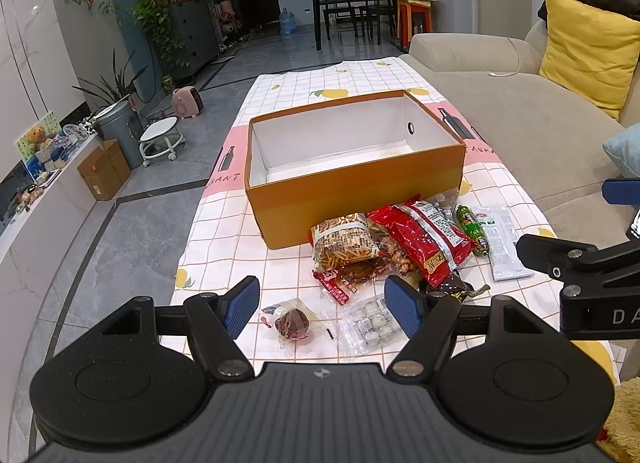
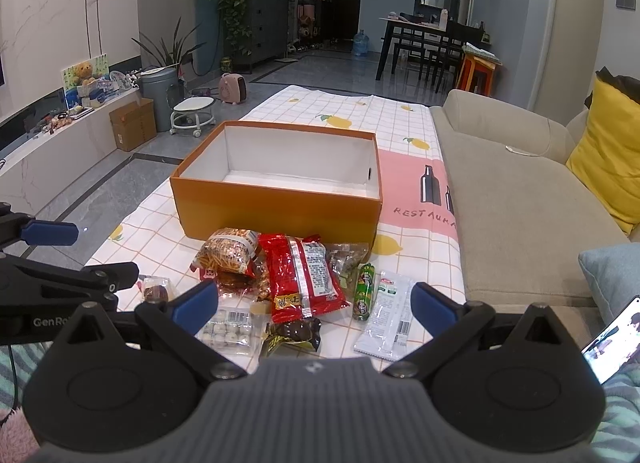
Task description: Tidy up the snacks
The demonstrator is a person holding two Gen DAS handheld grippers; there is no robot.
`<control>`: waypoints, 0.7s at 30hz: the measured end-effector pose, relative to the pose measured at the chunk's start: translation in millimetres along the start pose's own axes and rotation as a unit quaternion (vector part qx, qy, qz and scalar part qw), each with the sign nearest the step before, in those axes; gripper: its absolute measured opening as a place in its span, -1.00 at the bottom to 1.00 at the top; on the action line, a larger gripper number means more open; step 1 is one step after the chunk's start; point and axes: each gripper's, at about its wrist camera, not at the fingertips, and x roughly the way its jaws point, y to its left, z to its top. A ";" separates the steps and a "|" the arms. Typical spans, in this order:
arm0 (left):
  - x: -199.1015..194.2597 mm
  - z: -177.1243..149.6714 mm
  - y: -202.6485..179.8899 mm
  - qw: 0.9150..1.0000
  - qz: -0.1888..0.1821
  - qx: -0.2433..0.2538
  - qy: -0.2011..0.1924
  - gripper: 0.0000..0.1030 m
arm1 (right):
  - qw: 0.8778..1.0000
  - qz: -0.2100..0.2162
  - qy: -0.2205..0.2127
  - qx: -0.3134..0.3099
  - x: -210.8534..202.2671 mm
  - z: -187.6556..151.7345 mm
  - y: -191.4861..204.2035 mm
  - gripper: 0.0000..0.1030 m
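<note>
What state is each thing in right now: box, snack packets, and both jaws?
Orange box: lidless, upright, nothing visible inside.
Red packet: sealed, lying on the pile, outside the box.
Green sausage: wrapped, flat on the cloth.
White packet: sealed, flat on the cloth.
Left gripper: jaws open, holding nothing.
Right gripper: jaws open, holding nothing.

Matt orange cardboard box [image 1: 352,199] with white paper lining; glossy crinkled red foil packet [image 1: 428,241]; clear shiny plastic wrappers; printed cloth tablecloth [image 1: 224,231]; 2 grippers' matt black plastic.
</note>
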 end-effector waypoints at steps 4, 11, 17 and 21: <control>0.0 0.0 0.2 1.000 0.000 -0.001 0.000 0.63 | 1.000 0.000 0.000 0.000 0.5 -0.4 -0.9 0.93; -0.9 -0.5 -2.3 1.000 -0.003 -0.001 0.003 0.60 | 1.000 0.000 0.001 0.000 -0.5 0.3 0.1 0.93; -0.9 -0.8 -3.7 1.000 -0.005 -0.001 0.003 0.60 | 1.000 0.002 0.001 -0.002 0.2 -1.0 0.9 0.93; 1.1 -0.8 -3.1 1.000 -0.011 -0.002 0.003 0.60 | 1.000 0.006 0.003 -0.002 0.9 -1.9 1.2 0.93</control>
